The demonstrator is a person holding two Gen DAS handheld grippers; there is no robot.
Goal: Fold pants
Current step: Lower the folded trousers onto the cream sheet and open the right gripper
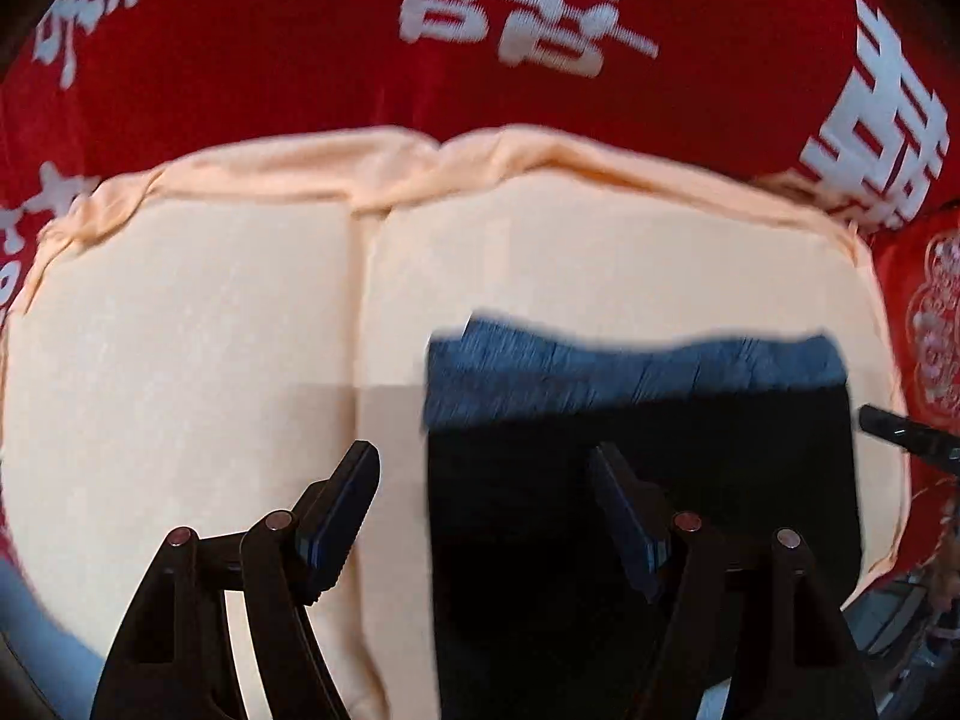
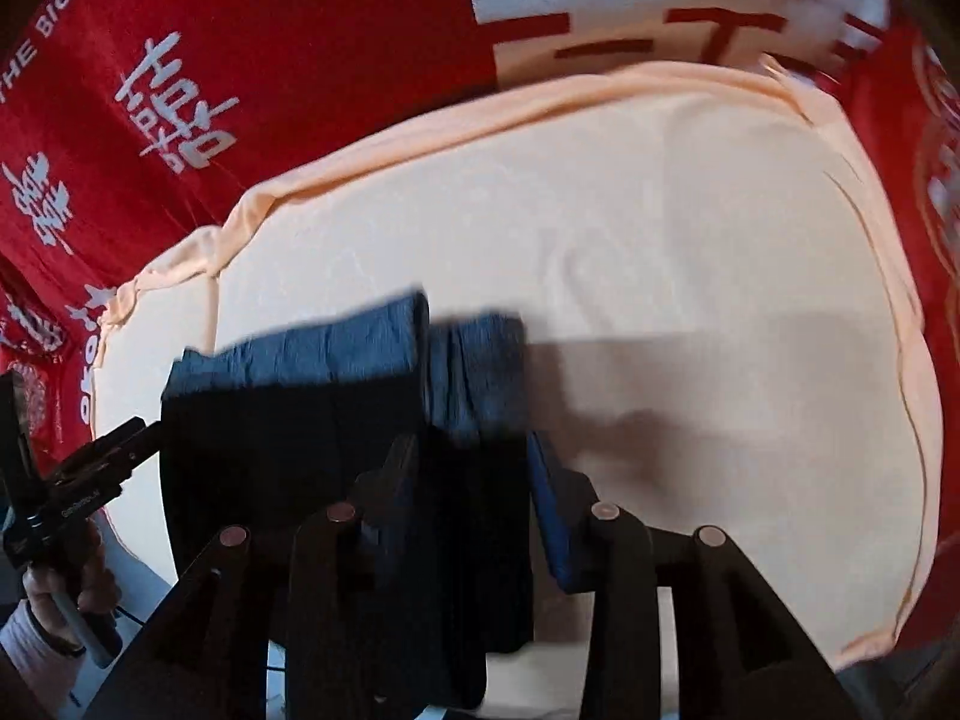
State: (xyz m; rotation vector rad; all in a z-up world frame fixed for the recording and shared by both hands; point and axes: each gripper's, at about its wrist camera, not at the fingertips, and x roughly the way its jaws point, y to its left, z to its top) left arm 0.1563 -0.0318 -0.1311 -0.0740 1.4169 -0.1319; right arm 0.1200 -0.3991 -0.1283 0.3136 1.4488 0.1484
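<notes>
Dark blue pants [image 1: 636,420], folded into a compact rectangle, ribbed far edge lit and the rest in shadow, lying on a peach cloth [image 1: 180,330] over red bedding [image 1: 270,48] with white characters. Left gripper [image 1: 486,468] wide apart above the pants' left edge, holding nothing. Right gripper [image 2: 474,456] half apart astride a fold at the pants' right side; grip impossible to tell.

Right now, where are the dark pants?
The folded dark pants lie on the peach cloth at the right of the left wrist view, under the left gripper, with the red blanket beyond.
</notes>
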